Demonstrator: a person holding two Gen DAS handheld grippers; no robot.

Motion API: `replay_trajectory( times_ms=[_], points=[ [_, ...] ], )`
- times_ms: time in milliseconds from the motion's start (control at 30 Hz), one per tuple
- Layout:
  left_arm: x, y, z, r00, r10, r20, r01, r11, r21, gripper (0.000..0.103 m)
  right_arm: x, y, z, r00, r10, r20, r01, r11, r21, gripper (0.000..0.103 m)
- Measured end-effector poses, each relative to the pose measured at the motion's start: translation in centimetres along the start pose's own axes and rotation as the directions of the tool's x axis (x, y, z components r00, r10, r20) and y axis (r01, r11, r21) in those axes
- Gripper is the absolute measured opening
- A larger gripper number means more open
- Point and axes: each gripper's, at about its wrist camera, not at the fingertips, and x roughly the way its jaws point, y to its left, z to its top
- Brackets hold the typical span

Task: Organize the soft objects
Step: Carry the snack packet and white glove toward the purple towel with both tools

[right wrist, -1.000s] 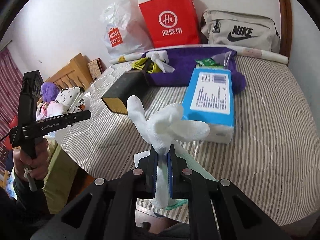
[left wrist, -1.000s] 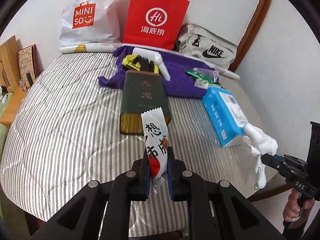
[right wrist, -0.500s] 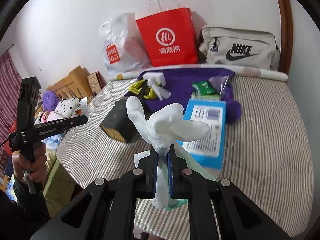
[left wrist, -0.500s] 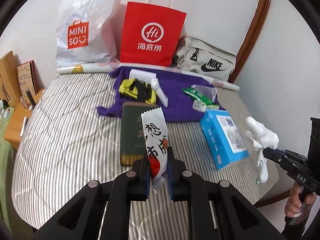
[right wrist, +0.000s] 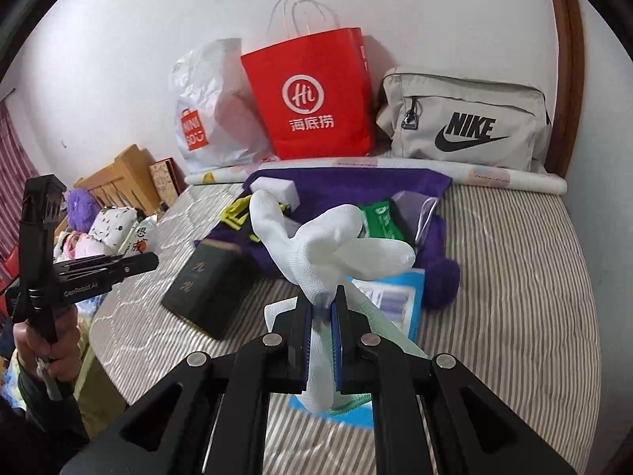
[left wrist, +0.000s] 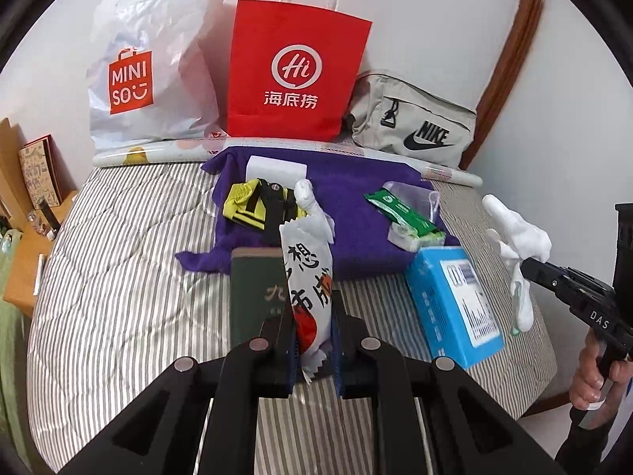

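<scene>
My left gripper [left wrist: 313,318] is shut on a white snack packet [left wrist: 308,277] with black and red characters, held above the striped bed. My right gripper [right wrist: 321,308] is shut on a white glove [right wrist: 316,245] with a green cuff; glove and gripper also show at the right of the left wrist view [left wrist: 514,237]. On a purple cloth [left wrist: 348,206] lie a second white glove [left wrist: 312,206], a yellow-black item [left wrist: 257,206], a white block [left wrist: 277,168] and a green wipes pack [left wrist: 403,213].
A dark green box [left wrist: 257,293] and a blue tissue pack [left wrist: 455,308] lie on the striped bed [left wrist: 118,277]. A Miniso bag [left wrist: 146,75], a red paper bag [left wrist: 292,71] and a Nike bag [left wrist: 415,126] stand against the wall. Wooden furniture [left wrist: 23,245] stands at the left.
Both grippers have risen and pulled back from the bed, still holding the packet and the glove. The objects on the bed have not moved.
</scene>
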Motion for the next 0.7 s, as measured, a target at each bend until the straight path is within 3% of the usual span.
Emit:
replay_trajectory(
  times_ms=[400, 700],
  points=[
    [4.9, 1.7, 4.9, 1.0, -0.005, -0.02, 0.005, 1.0, -0.029, 0.014, 6.7, -2.4, 4.4, 0.999, -0.013, -0.04, 0.013, 1.0, 0.003, 0.01],
    [10.1, 2.5, 8.2, 0.997, -0.01, -0.08, 0.007, 1.0, -0.027, 0.015, 11.8, -3.3, 7.5, 0.997, -0.009, -0.075, 0.009, 1.0, -0.003, 0.011]
  ],
)
